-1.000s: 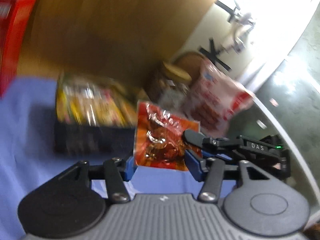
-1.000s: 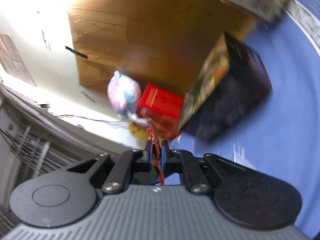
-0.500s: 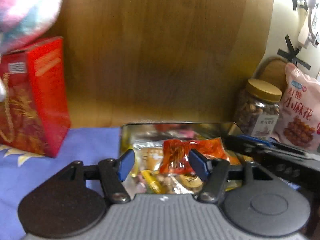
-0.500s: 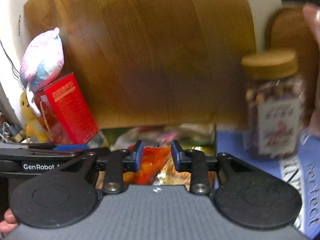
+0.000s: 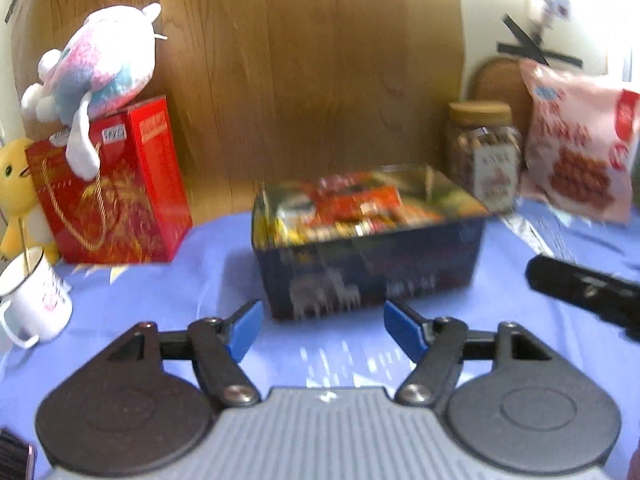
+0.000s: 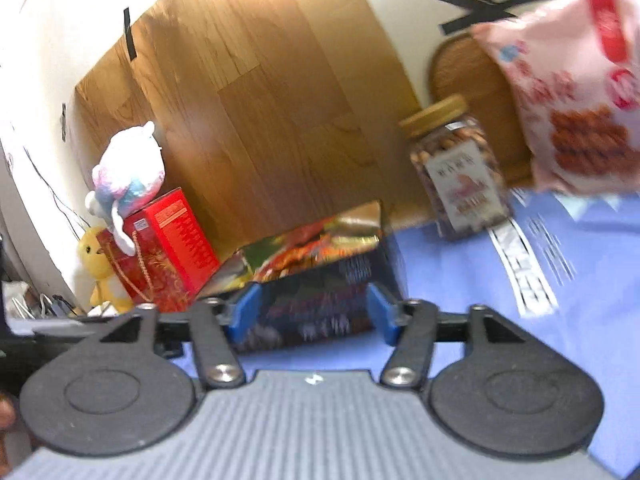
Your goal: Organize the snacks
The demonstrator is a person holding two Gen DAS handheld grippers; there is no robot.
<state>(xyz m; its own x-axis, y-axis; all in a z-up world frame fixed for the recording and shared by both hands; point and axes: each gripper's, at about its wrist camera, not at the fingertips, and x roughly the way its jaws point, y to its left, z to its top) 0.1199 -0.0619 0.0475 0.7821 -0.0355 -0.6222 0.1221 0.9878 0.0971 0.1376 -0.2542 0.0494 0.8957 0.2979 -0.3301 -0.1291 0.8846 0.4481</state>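
Note:
A dark open tin box (image 5: 372, 272) full of snack packets stands on the blue cloth; an orange-red packet (image 5: 356, 204) lies on top inside it. My left gripper (image 5: 323, 330) is open and empty, just in front of the box. My right gripper (image 6: 312, 312) is open and empty, in front of the same box (image 6: 320, 308). Part of the right gripper shows as a dark bar at the right of the left wrist view (image 5: 584, 288).
A nut jar (image 5: 484, 160) and a pink snack bag (image 5: 580, 144) stand at the back right. A red gift box (image 5: 116, 188) with a plush toy (image 5: 100, 64) on it and a white mug (image 5: 32, 300) are at the left. A wooden board (image 5: 304, 72) stands behind.
The right gripper let go of the orange-red packet, which now lies in the box. Both grippers have pulled back from the box, and the right jaws have opened wide.

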